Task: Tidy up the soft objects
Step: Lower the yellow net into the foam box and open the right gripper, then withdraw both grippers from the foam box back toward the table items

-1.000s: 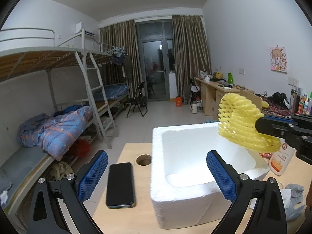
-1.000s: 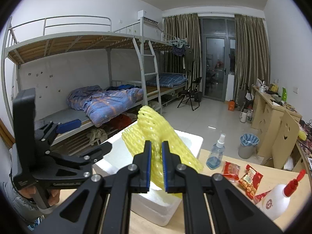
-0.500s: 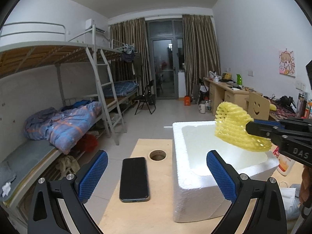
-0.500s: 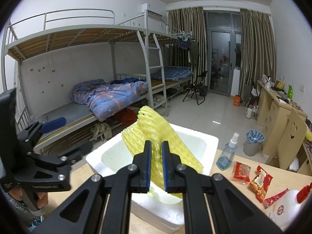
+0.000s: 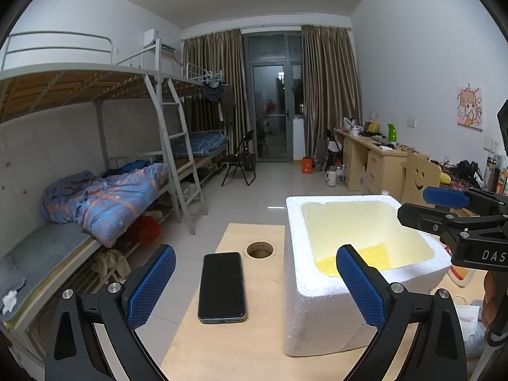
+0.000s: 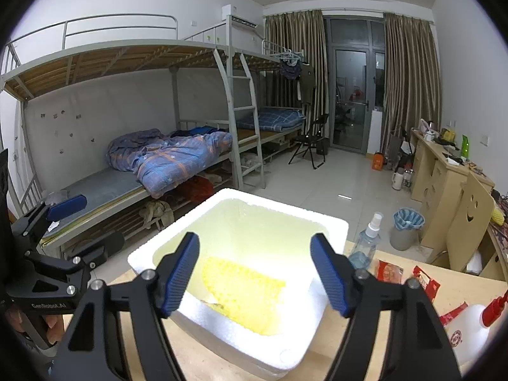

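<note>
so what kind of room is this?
Likely a shared dorm room: grey metal bunk beds with a ladder, rumpled blue patterned quilt, and light wooden study desks along the wall.

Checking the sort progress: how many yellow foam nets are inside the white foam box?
1: a yellow foam net lies on the floor of the white foam box, below the opening right gripper. Others could be hidden.

Yellow foam net (image 5: 355, 258) lying inside white foam box (image 5: 317, 301); phone (image 5: 222, 285) left of box

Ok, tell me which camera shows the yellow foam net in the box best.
The right wrist view: the yellow foam net lies fully visible on the foam box floor. In the left wrist view only a strip shows behind a finger.
</note>
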